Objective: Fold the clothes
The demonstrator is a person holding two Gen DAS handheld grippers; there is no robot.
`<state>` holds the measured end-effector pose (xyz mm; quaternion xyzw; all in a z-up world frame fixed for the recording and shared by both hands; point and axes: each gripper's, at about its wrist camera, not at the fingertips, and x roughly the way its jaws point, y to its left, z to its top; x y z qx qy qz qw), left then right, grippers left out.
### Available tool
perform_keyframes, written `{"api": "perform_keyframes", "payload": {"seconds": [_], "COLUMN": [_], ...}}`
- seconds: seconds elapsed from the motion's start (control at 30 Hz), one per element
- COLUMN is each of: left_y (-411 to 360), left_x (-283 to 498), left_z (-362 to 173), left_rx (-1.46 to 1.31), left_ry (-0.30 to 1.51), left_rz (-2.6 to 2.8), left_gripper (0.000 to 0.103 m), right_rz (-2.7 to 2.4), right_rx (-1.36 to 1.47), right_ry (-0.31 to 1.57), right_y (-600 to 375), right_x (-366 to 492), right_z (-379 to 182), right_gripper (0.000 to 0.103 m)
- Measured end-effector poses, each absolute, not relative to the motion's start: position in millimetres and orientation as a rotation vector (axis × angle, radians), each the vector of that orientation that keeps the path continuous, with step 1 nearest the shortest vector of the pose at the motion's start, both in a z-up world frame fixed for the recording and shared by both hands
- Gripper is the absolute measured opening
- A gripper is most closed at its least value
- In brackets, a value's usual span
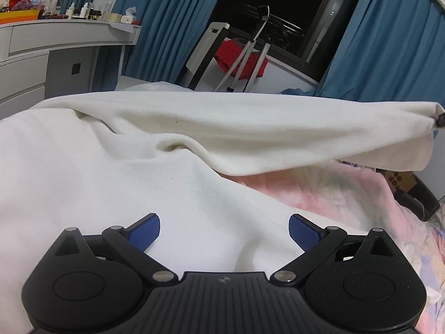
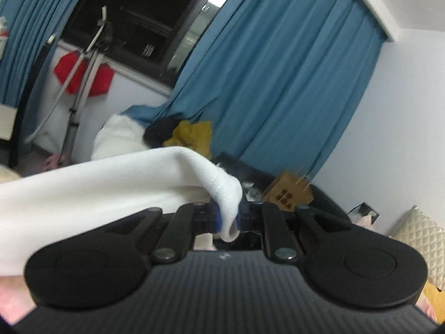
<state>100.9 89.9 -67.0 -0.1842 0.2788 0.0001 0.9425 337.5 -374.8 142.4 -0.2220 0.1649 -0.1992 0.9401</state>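
Observation:
A white knit garment (image 1: 116, 172) lies spread over a pink patterned bed cover (image 1: 347, 203). One long part of it, a sleeve (image 1: 250, 128), is lifted and stretched to the right, above the bed. My left gripper (image 1: 224, 232) is open, its blue pads apart, low over the garment's body and holding nothing. My right gripper (image 2: 228, 220) is shut on the sleeve's end (image 2: 225, 192), which drapes over the pads. The right gripper's tip shows at the far right edge of the left wrist view (image 1: 440, 119).
A white dresser (image 1: 41, 55) with bottles stands at the far left. Blue curtains (image 2: 264, 83) frame a dark window. A garment steamer stand and a red bag (image 1: 244, 58) are beyond the bed. A pile of clothes (image 2: 183, 133) and a cardboard box (image 2: 289, 193) sit to the right.

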Motion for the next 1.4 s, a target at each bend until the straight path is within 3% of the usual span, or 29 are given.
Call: {"api": "perform_keyframes", "payload": {"seconds": [0.23, 0.33, 0.57, 0.8, 1.0, 1.1, 1.17, 1.27, 1.4], "left_y": [86.2, 85.0, 82.6, 73.3, 62.9, 58.6, 57.0, 59.7, 66.6], "left_x": [104.0, 106.5, 109.1, 105.7, 107.4, 107.2, 103.0, 96.0, 85.6], "left_z": [-71.5, -73.5, -76.1, -75.1, -76.3, -74.8, -70.3, -62.0, -51.5], "left_rx": [-0.366, -0.36, -0.339, -0.28, -0.231, -0.222, -0.207, -0.212, -0.232], "left_ry": [0.582, 0.591, 0.595, 0.589, 0.599, 0.602, 0.585, 0.562, 0.54], "left_rz": [-0.011, -0.01, 0.003, -0.012, -0.026, -0.039, -0.041, -0.024, 0.009], "left_gripper": [0.1, 0.1, 0.1, 0.1, 0.1, 0.1, 0.1, 0.101, 0.101], "right_rz": [-0.39, -0.394, -0.373, -0.402, -0.356, -0.352, -0.338, -0.307, -0.266], "right_rx": [-0.431, -0.423, -0.266, -0.233, -0.258, -0.229, -0.051, 0.241, 0.343], "right_ry": [0.822, 0.937, 0.898, 0.706, 0.781, 0.763, 0.701, 0.6, 0.563], "right_y": [-417.4, -429.2, -461.8, -478.6, -488.3, -485.4, -495.0, -511.7, -506.7], "right_x": [343.9, 339.4, 318.6, 306.4, 303.7, 289.5, 267.4, 232.4, 189.8], "right_z": [21.8, -19.4, -50.6, -18.0, -60.6, -83.3, -71.0, -49.1, -20.0], "right_gripper": [0.014, 0.014, 0.013, 0.013, 0.015, 0.019, 0.027, 0.064, 0.072]}}
